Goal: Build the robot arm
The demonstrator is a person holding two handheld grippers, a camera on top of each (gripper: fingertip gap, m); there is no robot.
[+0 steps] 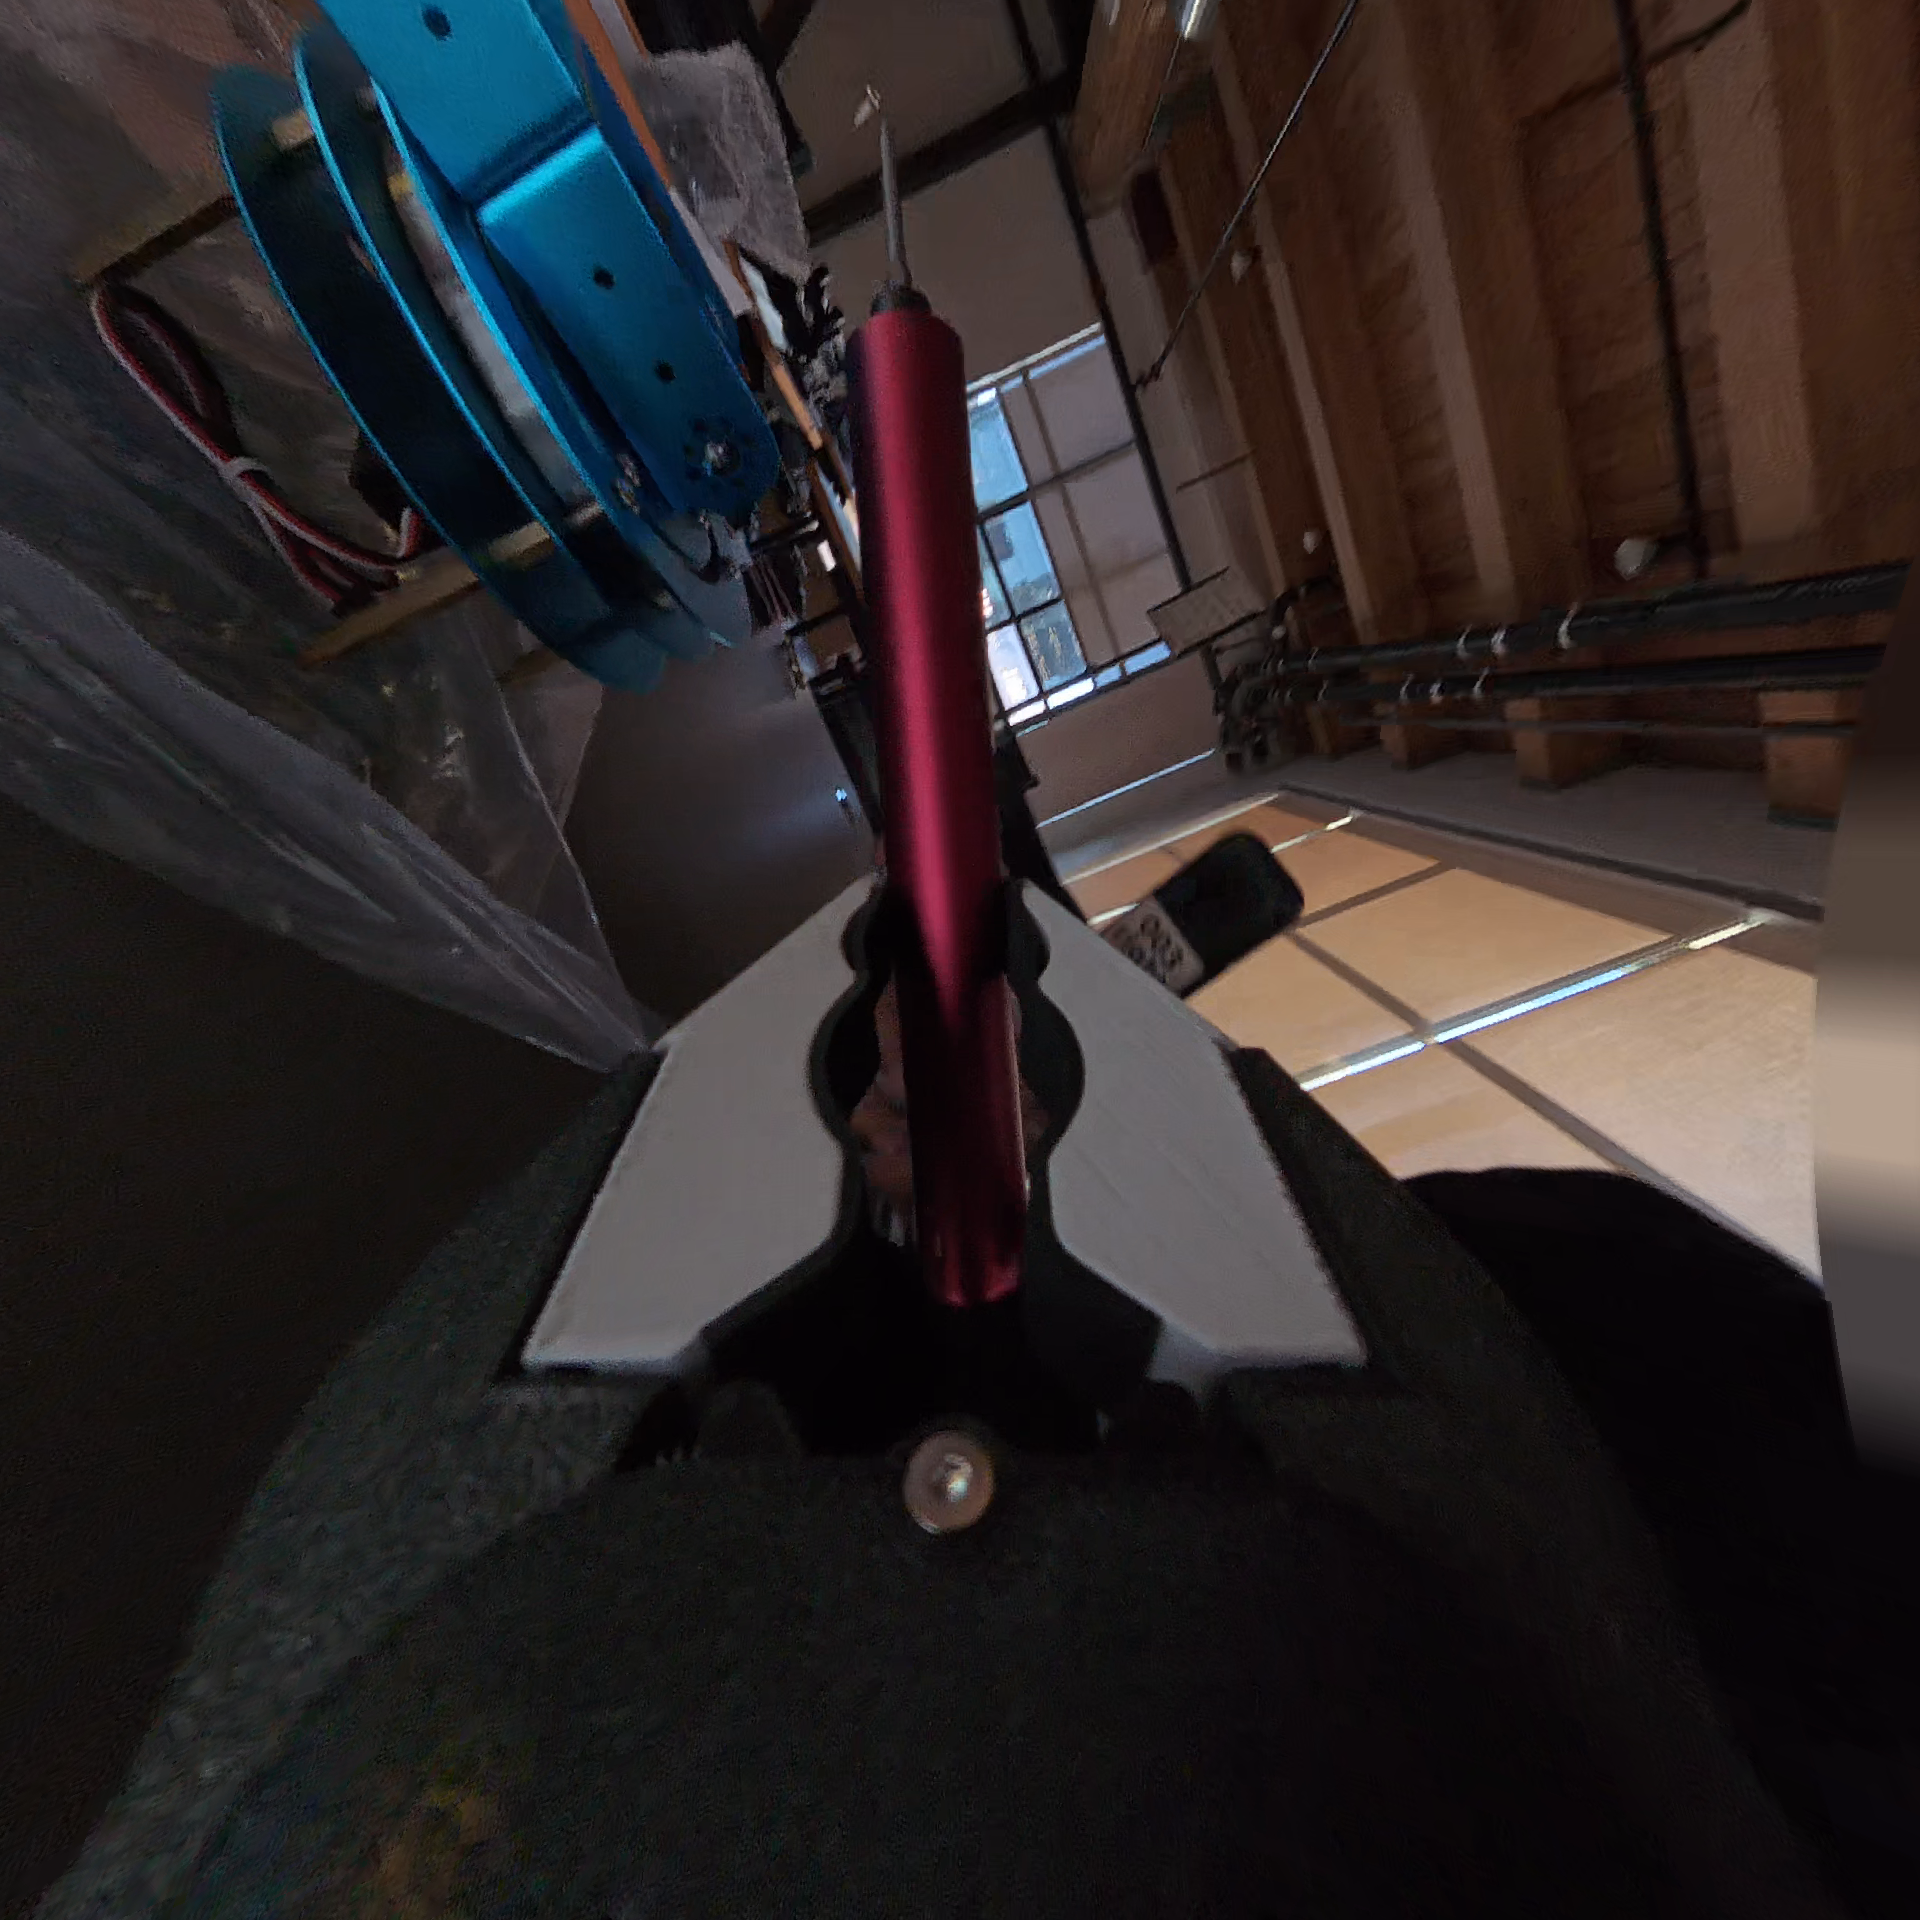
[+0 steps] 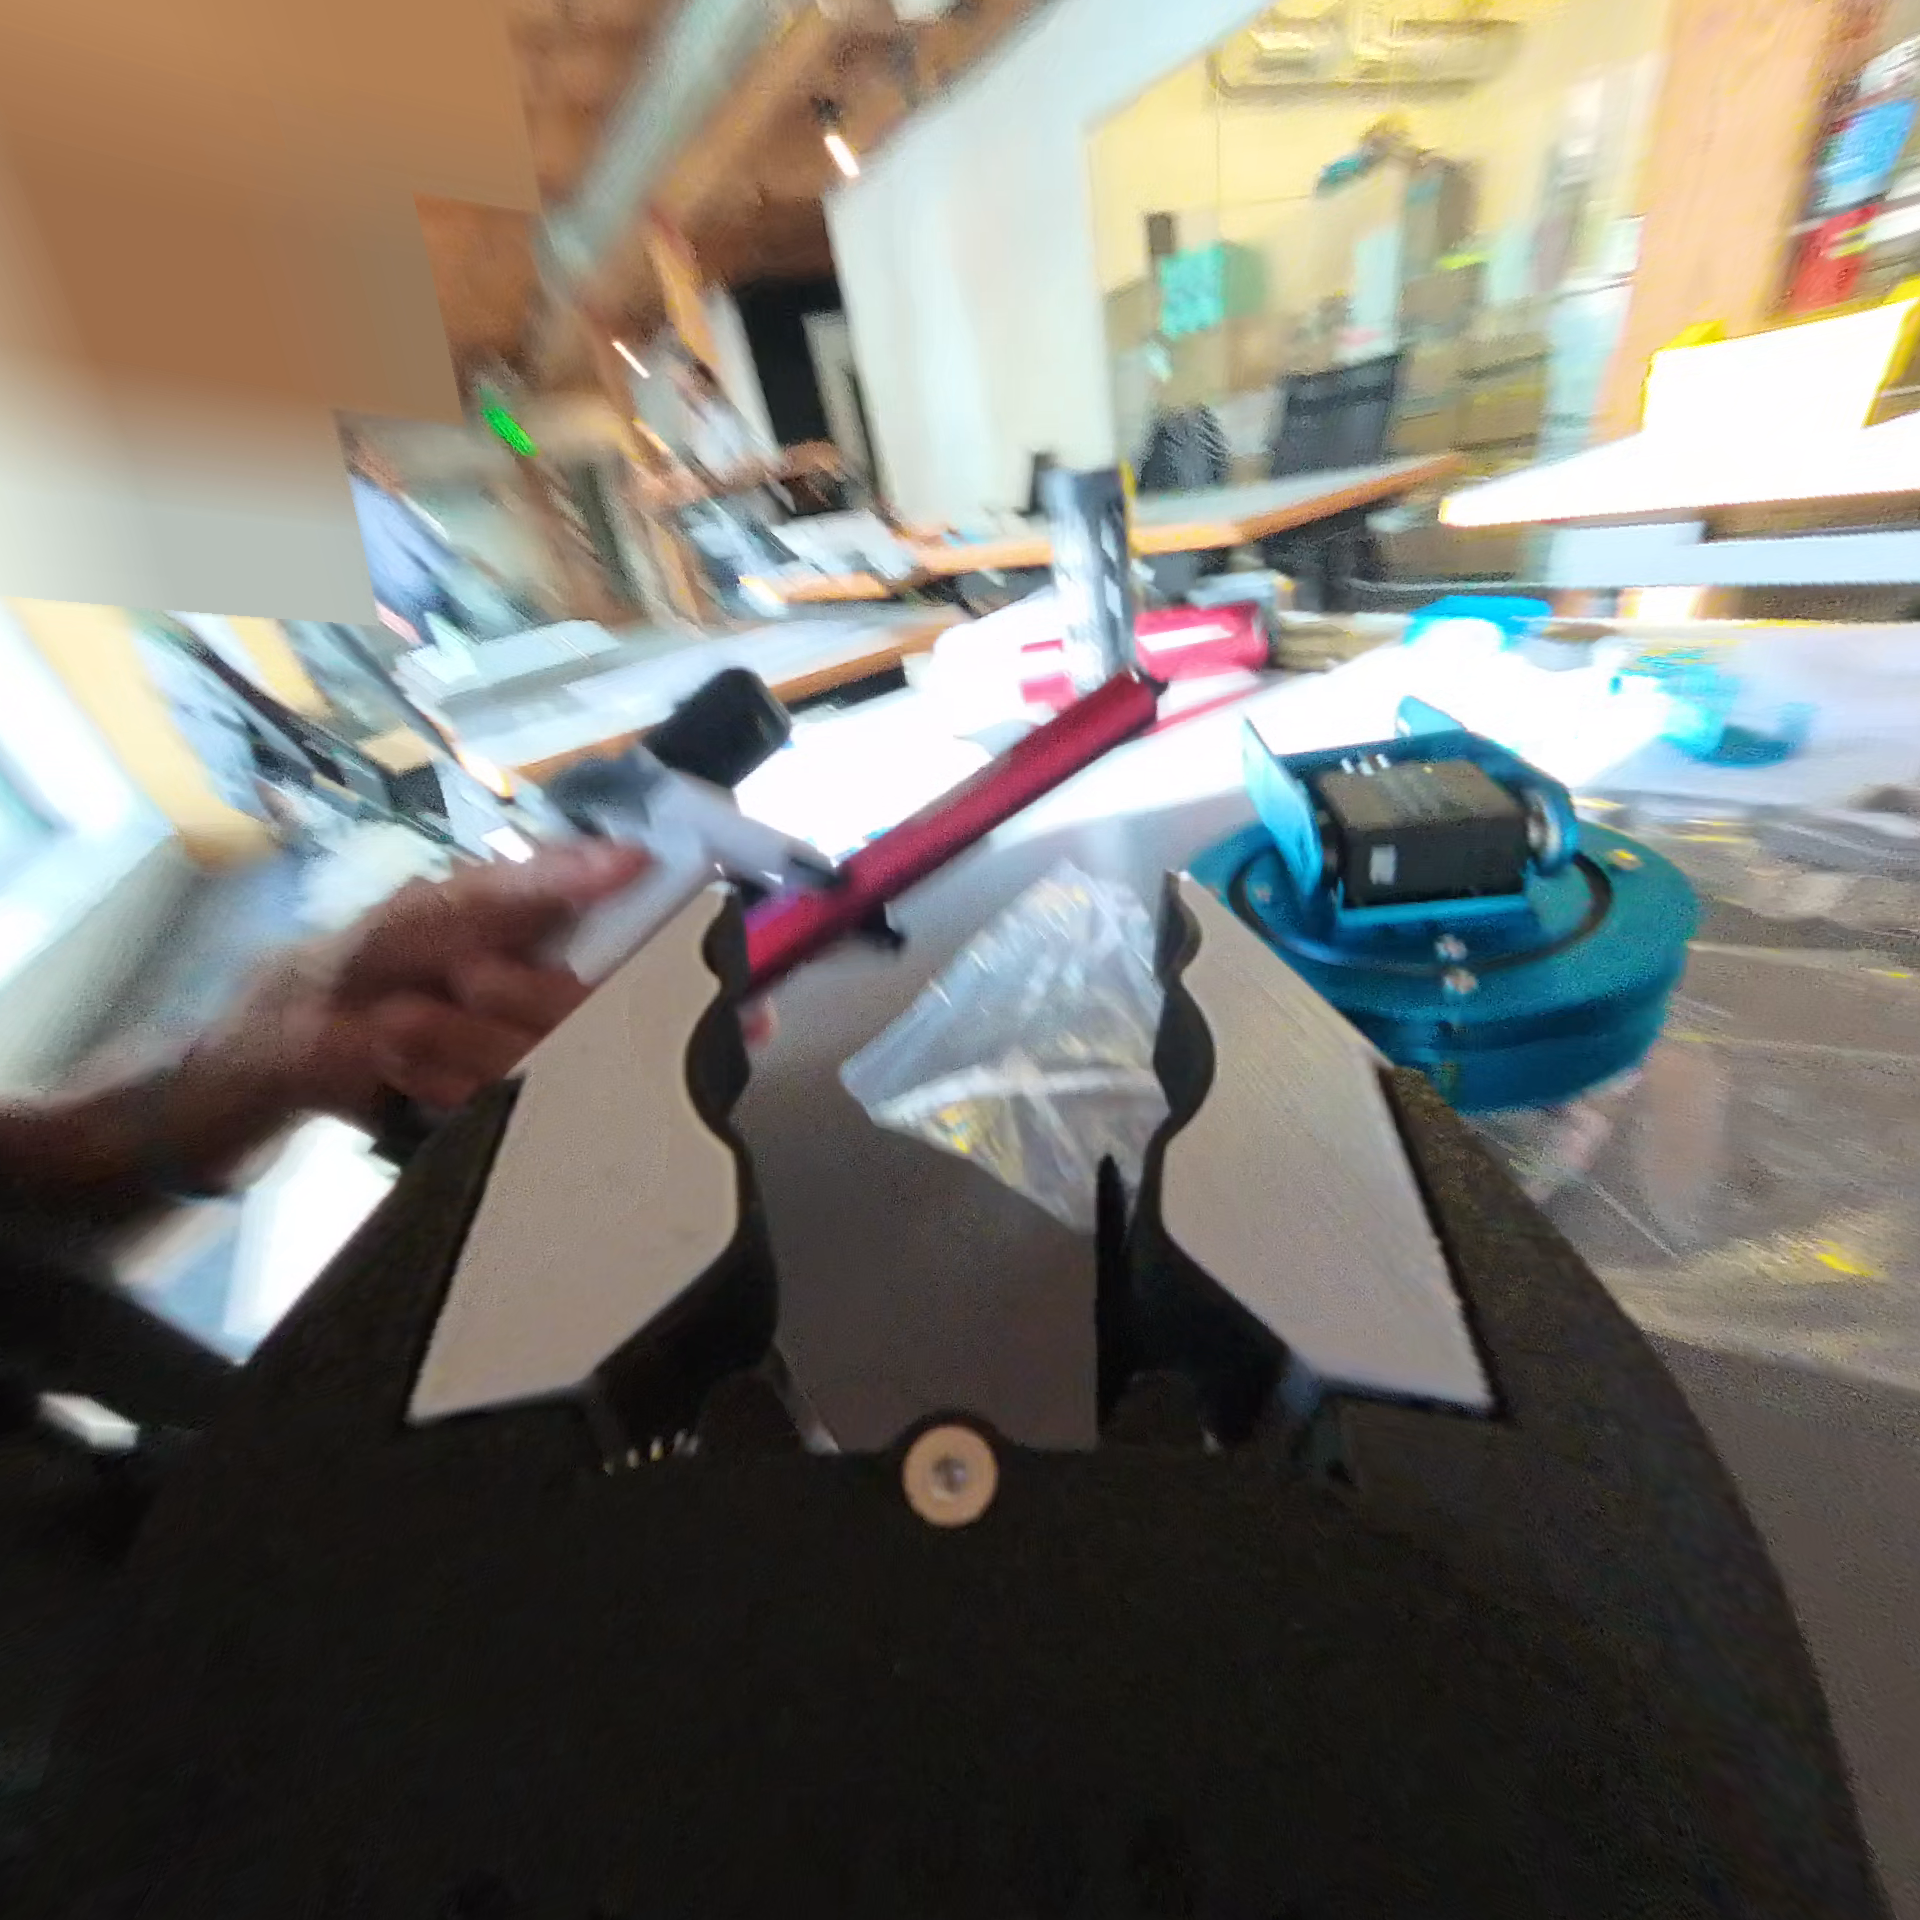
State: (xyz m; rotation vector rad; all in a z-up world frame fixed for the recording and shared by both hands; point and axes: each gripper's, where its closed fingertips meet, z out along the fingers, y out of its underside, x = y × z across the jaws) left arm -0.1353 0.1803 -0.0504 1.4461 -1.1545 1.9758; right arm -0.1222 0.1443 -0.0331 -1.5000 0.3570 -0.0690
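Grey tabletop (image 2: 1766, 1195) stretches under your work, carrying the round blue metal turntable base (image 2: 1455, 935) with a black servo block (image 2: 1423, 831) in its bracket, and just beside it, nearer you, a crumpled clear plastic bag (image 2: 1018, 1018). Your right hand-held gripper (image 2: 951, 997) hangs above that bag with its fingers spread wide and nothing between them, while your left hand-held gripper (image 1: 940, 935) is pinching a slim red screwdriver (image 1: 920, 727) by the lower part of its handle, its thin bit tip (image 1: 890, 177) pointing away in the air near the blue base.
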